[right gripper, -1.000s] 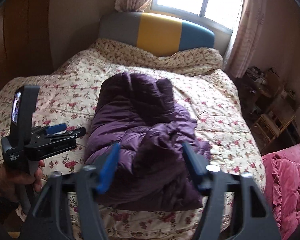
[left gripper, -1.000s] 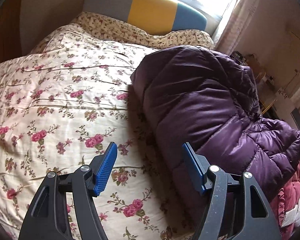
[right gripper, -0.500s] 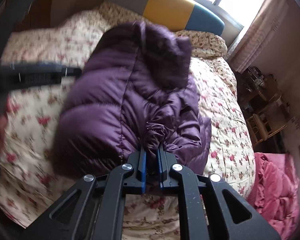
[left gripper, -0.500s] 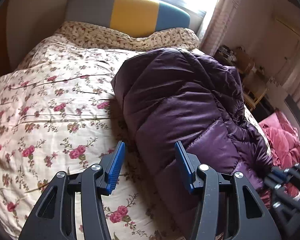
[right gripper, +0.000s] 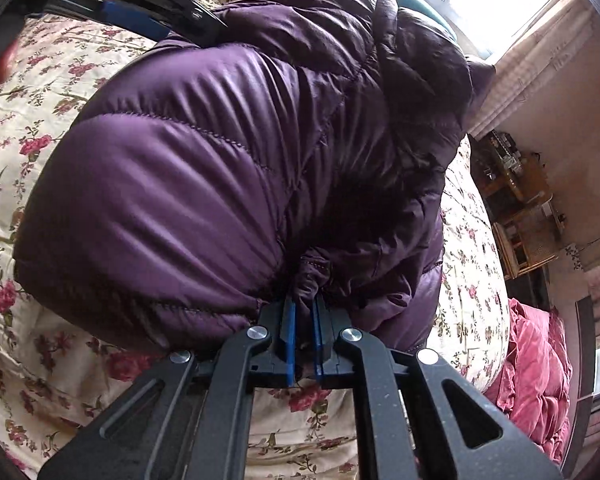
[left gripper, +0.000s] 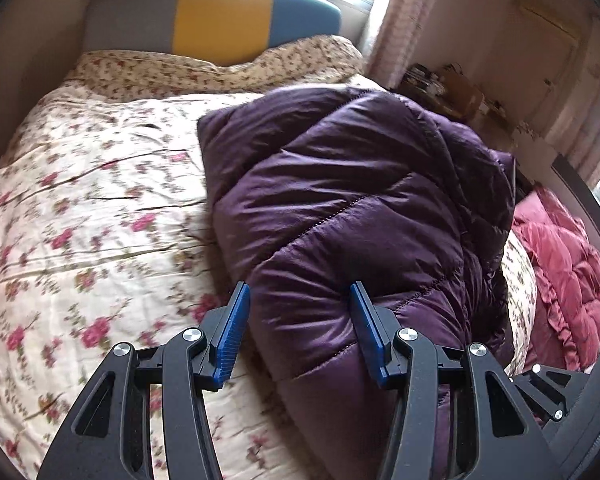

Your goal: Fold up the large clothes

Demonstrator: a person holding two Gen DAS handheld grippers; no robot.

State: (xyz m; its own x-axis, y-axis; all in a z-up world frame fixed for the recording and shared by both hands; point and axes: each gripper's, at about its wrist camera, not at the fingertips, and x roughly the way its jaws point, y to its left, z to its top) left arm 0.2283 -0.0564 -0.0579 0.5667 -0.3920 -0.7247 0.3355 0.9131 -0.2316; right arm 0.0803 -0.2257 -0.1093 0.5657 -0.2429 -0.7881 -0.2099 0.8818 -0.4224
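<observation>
We are pinching one gathered fold of the single purple puffer jacket (right gripper: 204, 184) in our right gripper (right gripper: 302, 312), low centre. Our left gripper (left gripper: 298, 300) is standing half open astride the jacket's hem, lying on one floral bed (left gripper: 80, 208).

jacket (left gripper: 360, 208) on quilt (left gripper: 80, 220), headboard (left gripper: 220, 20) behind, blanket (left gripper: 568, 280) right of bed.

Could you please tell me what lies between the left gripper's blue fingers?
A puffy fold of the quilted purple down jacket lies between the left gripper's fingers, in the left wrist view.
</observation>
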